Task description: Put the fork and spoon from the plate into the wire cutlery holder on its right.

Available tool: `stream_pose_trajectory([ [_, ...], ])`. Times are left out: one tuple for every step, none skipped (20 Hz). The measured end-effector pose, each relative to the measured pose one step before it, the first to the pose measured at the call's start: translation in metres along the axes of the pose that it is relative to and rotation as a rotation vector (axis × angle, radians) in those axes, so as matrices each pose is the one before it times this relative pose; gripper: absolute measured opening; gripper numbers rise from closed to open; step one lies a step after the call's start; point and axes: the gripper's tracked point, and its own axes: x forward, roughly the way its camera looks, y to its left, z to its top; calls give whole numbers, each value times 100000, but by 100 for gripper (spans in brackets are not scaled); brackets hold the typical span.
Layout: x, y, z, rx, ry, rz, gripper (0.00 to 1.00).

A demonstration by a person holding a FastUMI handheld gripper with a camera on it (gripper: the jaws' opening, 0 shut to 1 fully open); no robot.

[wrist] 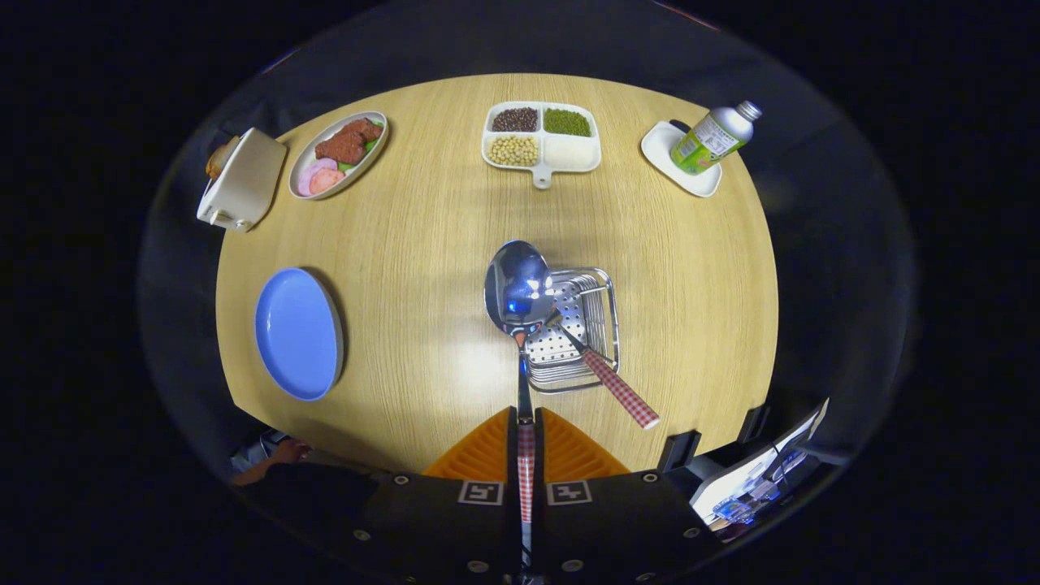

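The gripper (526,435) grips a spoon (518,286) over the wooden table (422,244).

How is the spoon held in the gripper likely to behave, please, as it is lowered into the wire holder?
The spoon looks like polished metal, so probably stiff but slippery. The gripper clamps only its thin handle, so the big bowl may swing. In the cutlery holder it would likely lean, as the fork does.

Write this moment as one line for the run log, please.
gripper: shut on spoon handle | spoon: held above wire cutlery holder | fork: in holder | blue plate: empty
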Motion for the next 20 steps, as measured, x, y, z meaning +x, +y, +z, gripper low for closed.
stream_pose_trajectory([
  [203, -600, -129, -1838, 2273, -386, 5],
  [230, -400, -140, -2168, 2197, -349, 5],
  [207, -406, -125, -2604, 2812, -35, 5],
  [163, -330, -264, -2041, 3128, 272, 5],
  [206, -138, -101, -1765, 2796, 584, 5],
  [198, -388, -154, -1078, 3059, -11, 5],
  [208, -451, -176, -1649, 2908, 3, 5],
  [155, -538, -63, -1721, 2825, -235, 5],
  [69, -506, -77, -1137, 2757, -669, 5],
  [11, -461, 86, -1546, 2551, -360, 5],
  [222, -159, -57, -1605, 2877, 377, 5],
  [41, -225, -75, -1927, 3226, 559, 5],
  [48, -77, -56, -2220, 2655, 411, 5],
  [-27, -127, 195, -2256, 2524, -253, 5],
  [-52, -147, 240, -2396, 2605, -80, 5],
  [93, 42, 103, -1409, 2848, 53, 5],
  [124, 78, 175, -1598, 2841, 234, 5],
  [19, -83, 154, -1167, 2461, -361, 5],
  [-79, -75, 278, -1171, 2332, -419, 5],
  [-147, -120, 275, -871, 2345, -288, 5],
])
